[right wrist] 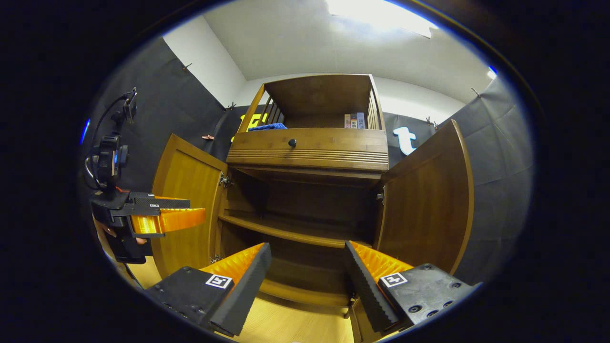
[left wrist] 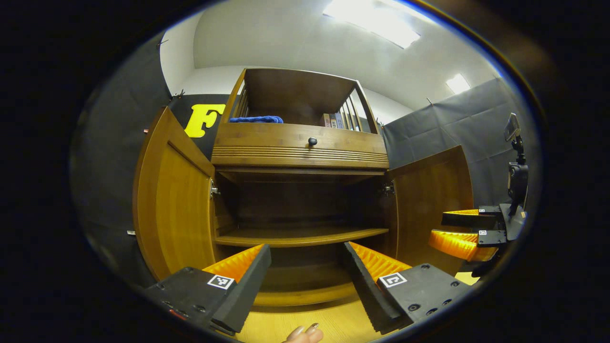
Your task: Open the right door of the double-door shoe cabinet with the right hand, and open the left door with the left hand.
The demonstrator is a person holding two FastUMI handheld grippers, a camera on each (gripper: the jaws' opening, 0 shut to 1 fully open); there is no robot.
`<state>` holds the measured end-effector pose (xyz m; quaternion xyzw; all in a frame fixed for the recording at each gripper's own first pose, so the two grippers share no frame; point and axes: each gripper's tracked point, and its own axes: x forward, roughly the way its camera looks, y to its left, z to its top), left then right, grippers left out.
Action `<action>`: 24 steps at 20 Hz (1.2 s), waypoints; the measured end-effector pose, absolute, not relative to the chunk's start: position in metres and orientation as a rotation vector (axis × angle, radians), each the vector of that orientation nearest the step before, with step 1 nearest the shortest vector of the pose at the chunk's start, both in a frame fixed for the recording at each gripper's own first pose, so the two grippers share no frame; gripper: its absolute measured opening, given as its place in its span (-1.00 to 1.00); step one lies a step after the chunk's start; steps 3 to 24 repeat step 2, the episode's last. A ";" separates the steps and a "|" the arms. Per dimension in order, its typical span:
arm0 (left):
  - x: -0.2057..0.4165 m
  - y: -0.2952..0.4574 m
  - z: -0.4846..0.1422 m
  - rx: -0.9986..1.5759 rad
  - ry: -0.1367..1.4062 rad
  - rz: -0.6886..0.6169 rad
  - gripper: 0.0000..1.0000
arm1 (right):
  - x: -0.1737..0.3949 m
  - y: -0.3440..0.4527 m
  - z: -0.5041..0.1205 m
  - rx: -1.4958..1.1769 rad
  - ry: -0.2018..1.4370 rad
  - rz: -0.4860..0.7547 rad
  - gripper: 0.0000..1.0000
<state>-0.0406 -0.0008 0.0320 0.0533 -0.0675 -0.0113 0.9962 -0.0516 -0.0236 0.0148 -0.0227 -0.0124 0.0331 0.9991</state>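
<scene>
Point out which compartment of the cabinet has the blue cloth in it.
The open top cubby above the drawer: the blue cloth lies at its left, books at its right. The shelves behind the two open doors look bare.

ahead at twelve o'clock the shoe cabinet [left wrist: 300,157] stands open, and the gap between my spread fingers looks straight into its dark lower bay. the left door [left wrist: 174,209] swings out at nine o'clock, the right door [right wrist: 426,205] at three, walling both sides. a shelf [left wrist: 300,236] cuts across the bay, leaving room above and below it. the drawer front with its knob [left wrist: 312,141] overhangs from above.
</scene>
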 end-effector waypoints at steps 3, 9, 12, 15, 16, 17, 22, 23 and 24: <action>-0.040 -0.001 0.032 0.104 -0.137 -0.025 0.89 | -0.052 -0.025 0.014 -0.045 -0.025 0.067 0.93; -0.040 -0.001 0.032 0.104 -0.137 -0.025 0.89 | -0.052 -0.025 0.014 -0.045 -0.025 0.067 0.93; -0.040 -0.001 0.032 0.104 -0.137 -0.025 0.89 | -0.052 -0.025 0.014 -0.045 -0.025 0.067 0.93; -0.040 -0.001 0.032 0.104 -0.137 -0.025 0.89 | -0.052 -0.025 0.014 -0.045 -0.025 0.067 0.93; -0.040 -0.001 0.032 0.104 -0.137 -0.025 0.89 | -0.052 -0.025 0.014 -0.045 -0.025 0.067 0.93; -0.040 -0.001 0.032 0.104 -0.137 -0.025 0.89 | -0.052 -0.025 0.014 -0.045 -0.025 0.067 0.93; -0.040 -0.001 0.032 0.104 -0.137 -0.025 0.89 | -0.052 -0.025 0.014 -0.045 -0.025 0.067 0.93; -0.040 -0.001 0.032 0.104 -0.137 -0.025 0.89 | -0.052 -0.025 0.014 -0.045 -0.025 0.067 0.93; -0.040 -0.001 0.032 0.104 -0.137 -0.025 0.89 | -0.052 -0.025 0.014 -0.045 -0.025 0.067 0.93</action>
